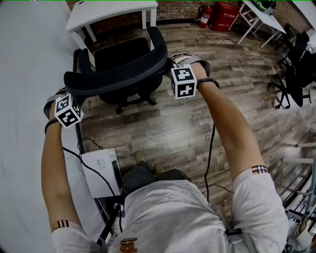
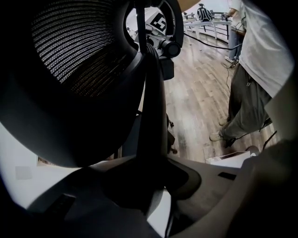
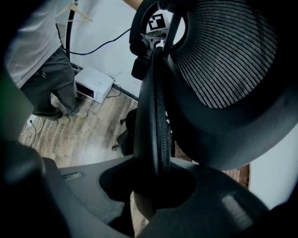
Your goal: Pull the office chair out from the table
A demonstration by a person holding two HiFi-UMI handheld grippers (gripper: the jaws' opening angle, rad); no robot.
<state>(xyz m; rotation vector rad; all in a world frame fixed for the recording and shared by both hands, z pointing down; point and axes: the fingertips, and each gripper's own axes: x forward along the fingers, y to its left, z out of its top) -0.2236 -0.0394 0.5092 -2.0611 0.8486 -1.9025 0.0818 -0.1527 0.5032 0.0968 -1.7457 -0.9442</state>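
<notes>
- In front of the counter (image 1: 113,10), on the side toward the person, stands the office chair (image 1: 121,57). Its seat is close to the counter's front edge, and I cannot tell whether the front of the seat is under the counter.
- The backrest (image 1: 118,76) is the part of the chair farthest from the counter. Its top rim runs from side to side, roughly along the counter's front edge, with the right end a little nearer to the counter.
- The left gripper (image 2: 151,179) takes the rim at the end farther from the counter. Its fingers (image 2: 219,186) are closed to a narrow gap and press on the dark rim that passes between them.
- The right gripper (image 3: 156,183) takes the other end. Its fingers (image 3: 70,186) are also narrow, with the ribbed edge of the rim clamped between them.
- The chair lies between the fingers and the counter, so I judge that the pull must go straight away from the counter, across the long axis of the rim. Both hands should pull equally, or the wheeled base (image 1: 133,99) will probably swing round.
- The cubes carry only black-and-white square markers, no letters.
- The red cabinet (image 1: 224,15), beyond the counter's right end and next to a fire extinguisher (image 1: 205,16), has pale characters too small to read.
- The label on the white appliance (image 1: 101,170), on the floor well away from the counter, is also not readable. No brand shows on the chair.
</notes>
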